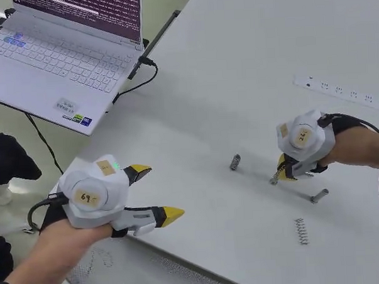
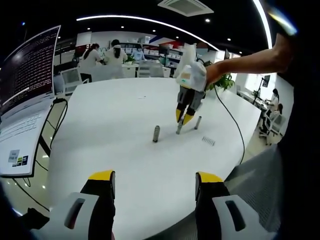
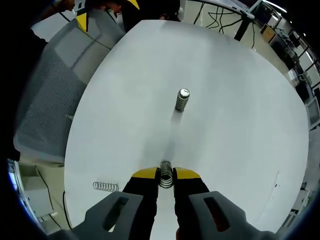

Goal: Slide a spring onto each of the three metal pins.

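My right gripper (image 1: 284, 171) (image 3: 166, 176) is shut on a spring (image 3: 166, 175) held upright against the white table (image 1: 237, 71), and a metal pin end (image 1: 274, 178) shows under it. Just beyond stands a pin wearing a spring (image 1: 235, 162) (image 3: 182, 100) (image 2: 156, 133). A bare pin (image 1: 318, 196) (image 2: 198, 122) is to the right of the gripper. One loose spring (image 1: 300, 231) (image 3: 105, 186) (image 2: 208, 141) lies flat near the front edge. My left gripper (image 1: 157, 192) (image 2: 156, 181) stands open over the table's near edge, nothing between its fingers.
An open laptop (image 1: 66, 53) with a black cable (image 1: 139, 72) sits at the back left. A white power strip (image 1: 344, 92) lies at the back right. A mesh chair (image 3: 55, 85) stands off the table's front edge.
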{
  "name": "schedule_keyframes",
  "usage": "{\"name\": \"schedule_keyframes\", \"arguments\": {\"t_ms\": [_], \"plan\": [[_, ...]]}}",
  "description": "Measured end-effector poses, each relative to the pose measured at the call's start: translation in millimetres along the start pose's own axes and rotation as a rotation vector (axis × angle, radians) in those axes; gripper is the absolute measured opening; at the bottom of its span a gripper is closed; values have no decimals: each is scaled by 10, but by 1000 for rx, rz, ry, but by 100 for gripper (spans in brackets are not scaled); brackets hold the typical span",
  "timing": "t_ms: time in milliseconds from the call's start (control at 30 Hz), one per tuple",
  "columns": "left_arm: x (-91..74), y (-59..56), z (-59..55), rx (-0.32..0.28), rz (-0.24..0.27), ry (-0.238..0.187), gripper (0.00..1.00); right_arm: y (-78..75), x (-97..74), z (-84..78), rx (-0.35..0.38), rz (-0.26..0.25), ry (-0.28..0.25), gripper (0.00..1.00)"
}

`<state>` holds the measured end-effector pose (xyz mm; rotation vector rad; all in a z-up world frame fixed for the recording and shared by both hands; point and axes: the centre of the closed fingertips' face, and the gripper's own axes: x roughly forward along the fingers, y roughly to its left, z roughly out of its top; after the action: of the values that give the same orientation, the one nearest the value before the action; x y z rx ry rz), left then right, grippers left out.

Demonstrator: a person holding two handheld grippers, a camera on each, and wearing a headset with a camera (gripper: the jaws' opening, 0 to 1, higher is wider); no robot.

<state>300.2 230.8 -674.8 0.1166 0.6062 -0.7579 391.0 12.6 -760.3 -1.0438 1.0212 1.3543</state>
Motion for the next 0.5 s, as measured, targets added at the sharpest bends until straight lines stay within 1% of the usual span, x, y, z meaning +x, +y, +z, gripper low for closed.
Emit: {"name": "schedule_keyframes", "arguments": {"t_ms": [200,500], "plan": [[4,7,1,0,0,1,61,-38,67,-17,0,-12,2,9],[7,17,27,3,1,1,60,-40,158,-61,14,-11,9,9]]}}
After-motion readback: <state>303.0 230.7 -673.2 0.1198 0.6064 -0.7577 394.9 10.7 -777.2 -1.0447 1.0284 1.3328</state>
